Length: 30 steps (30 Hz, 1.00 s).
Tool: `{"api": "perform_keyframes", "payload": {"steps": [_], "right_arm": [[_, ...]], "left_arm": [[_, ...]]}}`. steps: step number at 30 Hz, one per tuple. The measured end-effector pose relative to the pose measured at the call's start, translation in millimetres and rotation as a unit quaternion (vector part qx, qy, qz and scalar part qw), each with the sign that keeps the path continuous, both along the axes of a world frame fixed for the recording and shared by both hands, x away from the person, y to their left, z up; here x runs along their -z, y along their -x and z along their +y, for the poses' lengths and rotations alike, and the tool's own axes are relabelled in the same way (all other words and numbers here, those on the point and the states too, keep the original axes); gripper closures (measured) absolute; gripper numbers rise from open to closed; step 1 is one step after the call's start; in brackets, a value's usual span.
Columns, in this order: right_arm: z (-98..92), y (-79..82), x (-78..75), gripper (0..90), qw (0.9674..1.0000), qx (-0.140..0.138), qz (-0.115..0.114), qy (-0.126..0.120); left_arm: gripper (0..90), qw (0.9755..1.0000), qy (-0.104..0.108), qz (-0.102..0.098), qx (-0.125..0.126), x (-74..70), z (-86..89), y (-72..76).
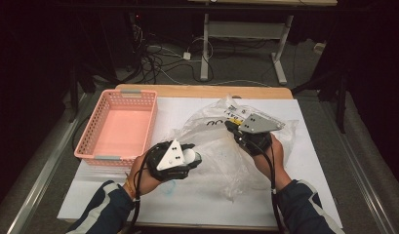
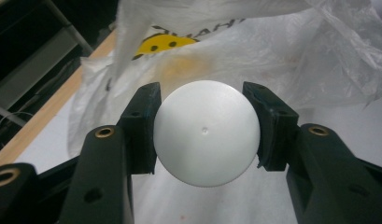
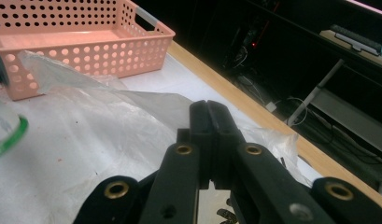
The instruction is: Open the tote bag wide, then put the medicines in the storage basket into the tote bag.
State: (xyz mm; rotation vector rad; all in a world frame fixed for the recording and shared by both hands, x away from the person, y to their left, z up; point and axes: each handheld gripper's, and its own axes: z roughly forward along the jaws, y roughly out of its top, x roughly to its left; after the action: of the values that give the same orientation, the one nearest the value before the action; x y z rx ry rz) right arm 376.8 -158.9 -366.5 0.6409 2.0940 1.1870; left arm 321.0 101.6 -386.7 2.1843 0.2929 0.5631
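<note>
My left gripper (image 1: 189,159) is shut on a white round-ended object (image 1: 193,155), low over the white sheet beside a crumpled clear plastic bag (image 1: 214,146). In the left gripper view the pads squeeze the smooth white dome (image 2: 205,135) from both sides, with the bag (image 2: 296,56) and its yellow print behind. My right gripper (image 1: 232,127) stands right of centre, jaws pressed together on the film of the bag, which it holds lifted. The right gripper view shows the shut jaws of that gripper (image 3: 209,114) against the film (image 3: 86,140).
An empty pink perforated basket (image 1: 89,127) stands at the table's left, also seen at the back in the right gripper view (image 3: 86,51). A white sheet (image 1: 197,195) covers the wooden table. Beyond the far edge are cables and desk legs on the floor.
</note>
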Motion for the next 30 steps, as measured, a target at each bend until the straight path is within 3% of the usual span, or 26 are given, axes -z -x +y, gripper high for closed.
{"api": "perform_keyframes", "payload": {"steps": [8, 14, 20, 30], "right_arm": [[-0.2, 3.9, 0.2, 90.0, 1.0, -0.003, 0.0, 0.0], [-2.6, 2.8, 0.2, 90.0, 0.9999, -0.005, 0.005, -0.007], [-4.3, 4.5, 2.4, 90.0, 1.0, -0.003, 0.008, -0.005], [-5.3, 5.3, 4.3, 90.0, 0.9999, -0.004, 0.015, -0.002]], "left_arm": [[48.3, 0.9993, -0.03, 0.011, 0.022, 27.7, -40.2, -18.6], [48.2, 0.9989, -0.038, 0.024, 0.01, 53.7, -65.2, -47.3], [48.2, 0.9987, -0.033, 0.04, -0.002, 72.6, -84.4, -76.6], [47.6, 0.9983, -0.009, 0.042, -0.039, 81.0, -103.8, -92.3]]}}
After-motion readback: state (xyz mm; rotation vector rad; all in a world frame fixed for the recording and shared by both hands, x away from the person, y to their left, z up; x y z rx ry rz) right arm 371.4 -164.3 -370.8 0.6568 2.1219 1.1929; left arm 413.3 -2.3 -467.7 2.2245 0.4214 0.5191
